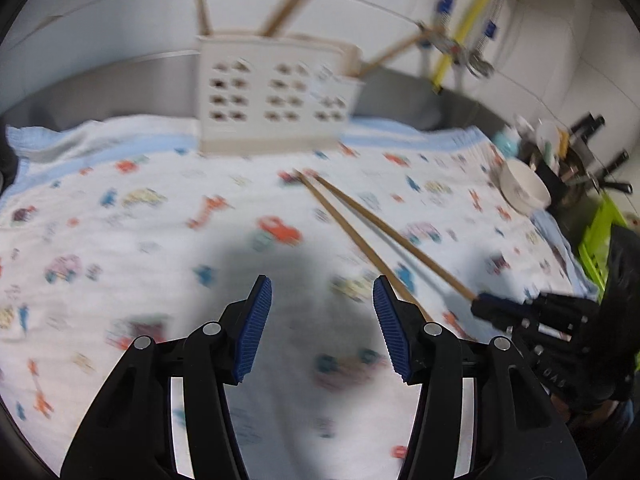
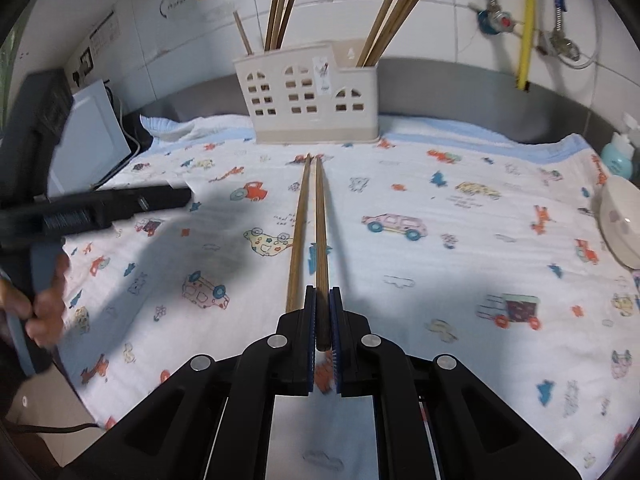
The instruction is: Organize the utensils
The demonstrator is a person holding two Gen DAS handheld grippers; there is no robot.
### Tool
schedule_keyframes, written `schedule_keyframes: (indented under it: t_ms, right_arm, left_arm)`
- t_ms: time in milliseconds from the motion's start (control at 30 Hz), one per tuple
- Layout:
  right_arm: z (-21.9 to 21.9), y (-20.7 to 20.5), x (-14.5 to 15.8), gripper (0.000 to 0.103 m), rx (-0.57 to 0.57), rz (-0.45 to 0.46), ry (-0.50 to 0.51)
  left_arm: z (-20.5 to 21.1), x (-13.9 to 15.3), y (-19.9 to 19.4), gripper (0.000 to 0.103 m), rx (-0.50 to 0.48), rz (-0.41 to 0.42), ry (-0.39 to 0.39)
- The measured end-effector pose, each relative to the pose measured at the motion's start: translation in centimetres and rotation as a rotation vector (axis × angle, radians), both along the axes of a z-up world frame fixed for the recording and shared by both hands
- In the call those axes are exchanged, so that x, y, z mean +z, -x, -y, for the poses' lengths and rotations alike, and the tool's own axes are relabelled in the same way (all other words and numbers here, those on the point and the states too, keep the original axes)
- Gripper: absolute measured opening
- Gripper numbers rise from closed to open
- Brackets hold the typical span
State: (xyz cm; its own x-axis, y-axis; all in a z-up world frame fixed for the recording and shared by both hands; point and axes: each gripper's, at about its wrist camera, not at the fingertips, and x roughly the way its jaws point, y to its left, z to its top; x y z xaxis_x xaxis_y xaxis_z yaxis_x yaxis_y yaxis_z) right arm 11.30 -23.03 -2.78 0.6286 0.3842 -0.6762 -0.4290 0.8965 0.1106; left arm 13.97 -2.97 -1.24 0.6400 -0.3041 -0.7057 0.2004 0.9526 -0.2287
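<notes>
Right gripper [image 2: 322, 300] pinches one chopstick [image 2: 320, 216] by its end, aimed toward holder [image 2: 308, 96]; left gripper [image 1: 322, 320] hovers wide, empty.

Two loose chopsticks [image 2: 316, 216] on one printed cloth [image 2: 420, 264]. One cream holder [image 2: 308, 96] at the back, with two bunches of chopsticks plus a single stick [image 2: 242, 34]; exact number in the bunches unclear. One white bowl [image 2: 622, 220]. One blue bottle [image 2: 618, 158]. Two grippers.
</notes>
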Motion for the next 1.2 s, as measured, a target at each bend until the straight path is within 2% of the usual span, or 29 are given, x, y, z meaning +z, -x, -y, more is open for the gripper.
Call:
schedule_keyframes:
  t_ms: [200,333,667,800,867,1000,1133,1200]
  right_arm:
    - [2.4,1.3,0.7,0.006,-0.029,0.026,-0.009]
    - [4.1,2.0,1.0,0.006,-0.050,0.038,-0.021]
    - [6.3,3.1,1.0,0.006,-0.073,0.049,-0.054]
    - [6.4,3.1,1.0,0.006,-0.074,0.049,-0.062]
    - [6.3,3.1,1.0,0.006,-0.073,0.048,-0.063]
    - [6.4,3.2,1.1,0.006,-0.074,0.051,-0.069]
    - [6.2,3.3,1.1,0.006,-0.073,0.053,-0.069]
    - [6.1,3.2,1.1,0.006,-0.073,0.053,-0.072]
  left_arm:
    - [4.8,-1.9,0.7,0.054,-0.074,-0.047,-0.029]
    - [6.6,-2.4,0.7,0.056,-0.086,-0.057,-0.046]
    - [9.0,-3.6,0.9,0.070,-0.035,-0.092,-0.091]
    - [9.7,-4.2,0.8,0.071,-0.001,-0.108,-0.124]
    - [10.3,-4.3,0.8,0.071,0.012,-0.101,-0.169]
    - [9.8,-4.4,0.7,0.070,0.076,-0.084,-0.251]
    - [7.1,-4.3,0.7,0.069,0.120,-0.082,-0.256]
    - [5.2,-4.4,0.5,0.065,0.149,-0.089,-0.230]
